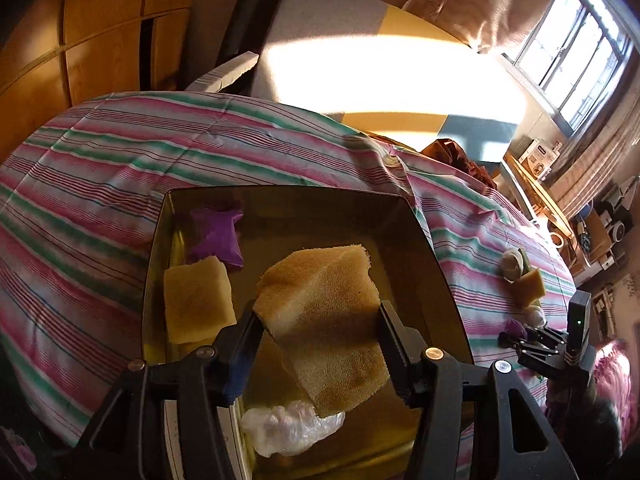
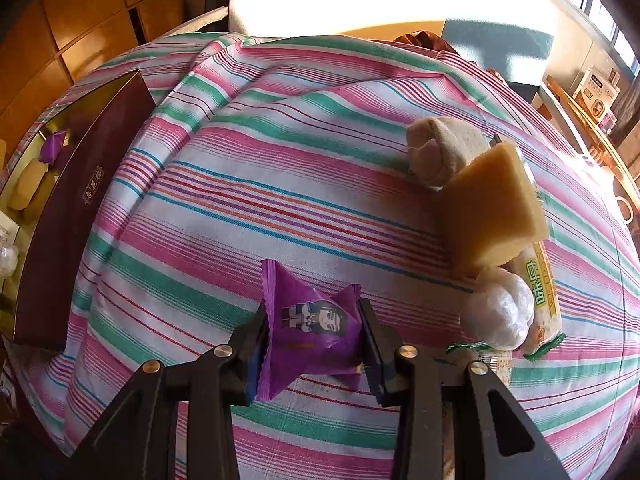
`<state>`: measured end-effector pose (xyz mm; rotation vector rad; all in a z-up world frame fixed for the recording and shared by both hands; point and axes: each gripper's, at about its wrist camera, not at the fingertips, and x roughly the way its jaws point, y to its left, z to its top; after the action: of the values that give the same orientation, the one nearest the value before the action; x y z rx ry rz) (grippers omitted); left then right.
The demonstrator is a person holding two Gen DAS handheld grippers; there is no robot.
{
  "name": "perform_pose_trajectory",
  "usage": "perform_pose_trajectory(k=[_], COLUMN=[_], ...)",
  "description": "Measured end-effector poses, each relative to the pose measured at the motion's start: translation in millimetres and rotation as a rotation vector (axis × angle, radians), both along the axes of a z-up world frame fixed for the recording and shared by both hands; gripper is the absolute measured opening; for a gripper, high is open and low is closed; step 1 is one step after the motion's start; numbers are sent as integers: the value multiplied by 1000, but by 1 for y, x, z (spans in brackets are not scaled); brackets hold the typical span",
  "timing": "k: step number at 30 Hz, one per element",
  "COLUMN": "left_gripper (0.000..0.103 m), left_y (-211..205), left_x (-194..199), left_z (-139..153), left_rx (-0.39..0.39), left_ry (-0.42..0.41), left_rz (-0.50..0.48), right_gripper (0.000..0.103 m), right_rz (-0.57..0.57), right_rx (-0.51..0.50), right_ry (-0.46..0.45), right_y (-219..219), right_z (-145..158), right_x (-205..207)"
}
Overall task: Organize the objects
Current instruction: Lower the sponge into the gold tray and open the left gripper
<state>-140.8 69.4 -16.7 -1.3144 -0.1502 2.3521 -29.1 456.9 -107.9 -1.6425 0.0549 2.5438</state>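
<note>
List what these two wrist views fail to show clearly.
- Left wrist view: the near part of the gold tray is hidden by the left gripper and the sponge it holds.
- Left wrist view: the right gripper is small and near the edge; its grip is unclear there.
- Right wrist view: the tray's contents are cut off at the left edge, behind the box wall.
- Right wrist view: the snack packet is mostly covered by a sponge block and a plastic ball.

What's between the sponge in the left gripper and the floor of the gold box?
Nothing visible blocks the drop. The sponge hangs over a bare patch of the gold box; a second sponge and purple packet lie to its left, a crumpled plastic bag nearer the camera.
</note>
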Motion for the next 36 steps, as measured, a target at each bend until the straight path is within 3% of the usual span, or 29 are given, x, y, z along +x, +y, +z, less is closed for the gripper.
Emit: perform_pose_trajectory(k=[7, 14, 17, 21, 25, 36], left_gripper=[57, 59, 65, 73, 78, 78], left_y=[18, 46, 50, 38, 25, 7], left_x=[-49, -98, -110, -117, -109, -53], left_z=[-32, -55, -64, -66, -60, -26], left_rx=[-79, -209, -313, -314, -261, -212], left_ry=[-78, -72, -36, -36, -41, 82], left_rz=[-4, -49, 1, 48, 90, 157], right_gripper=[40, 40, 40, 40, 39, 39], right_rz=[3, 3, 7, 16, 21, 20], right_rx=[13, 15, 17, 26, 33, 36], right_ry=[0, -1, 0, 0, 0, 9], right_y=[-9, -9, -9, -11, -12, -13], right_z=[5, 6, 6, 6, 6, 5], right_x=[7, 6, 5, 5, 4, 5])
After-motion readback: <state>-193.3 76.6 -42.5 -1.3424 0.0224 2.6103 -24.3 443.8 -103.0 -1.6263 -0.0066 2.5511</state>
